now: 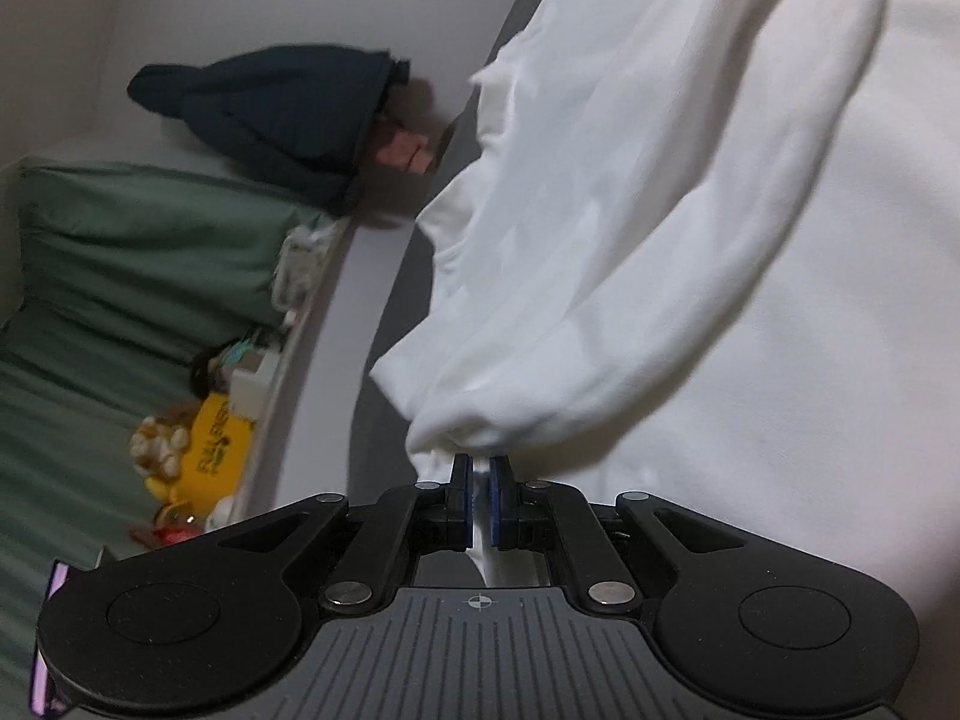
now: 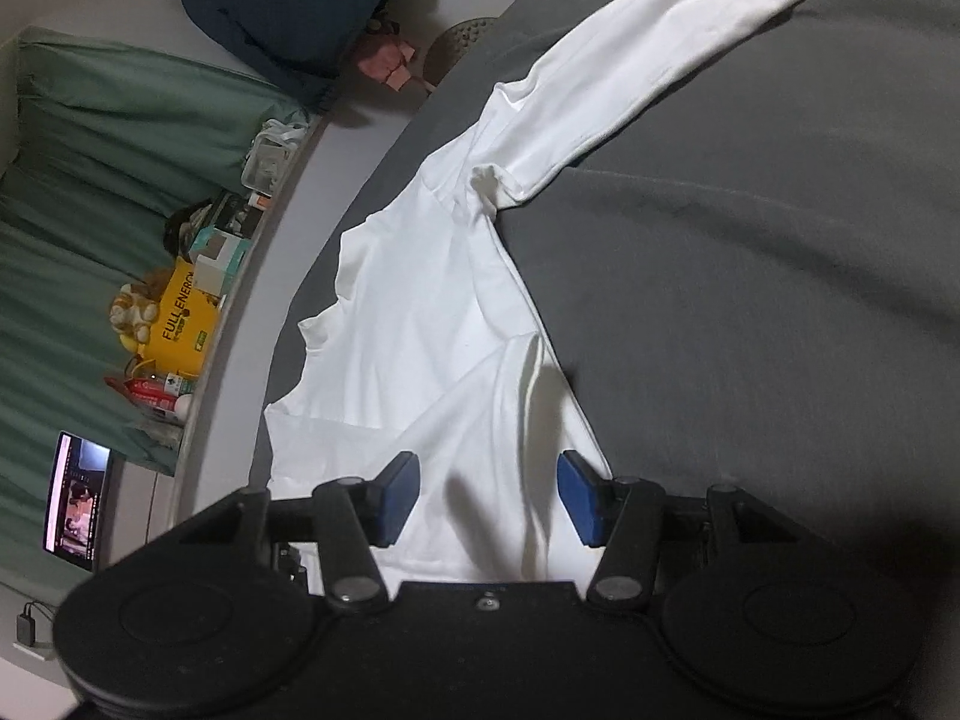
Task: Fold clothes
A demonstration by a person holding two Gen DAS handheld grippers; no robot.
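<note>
The left gripper (image 1: 480, 468) is clamped on a bunched fold of the white shirt (image 1: 690, 240), lifting it. The right gripper (image 2: 487, 498) hangs with fingers spread apart over the shirt (image 2: 432, 312), which lies on the grey bed (image 2: 750, 300) with one sleeve (image 2: 660, 48) stretched out.

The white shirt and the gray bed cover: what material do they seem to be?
White shirt: likely soft cotton knit, matte; it drapes in loose folds. Gray bed cover: apparently woven or brushed fabric, matte, with shallow creases.
</note>
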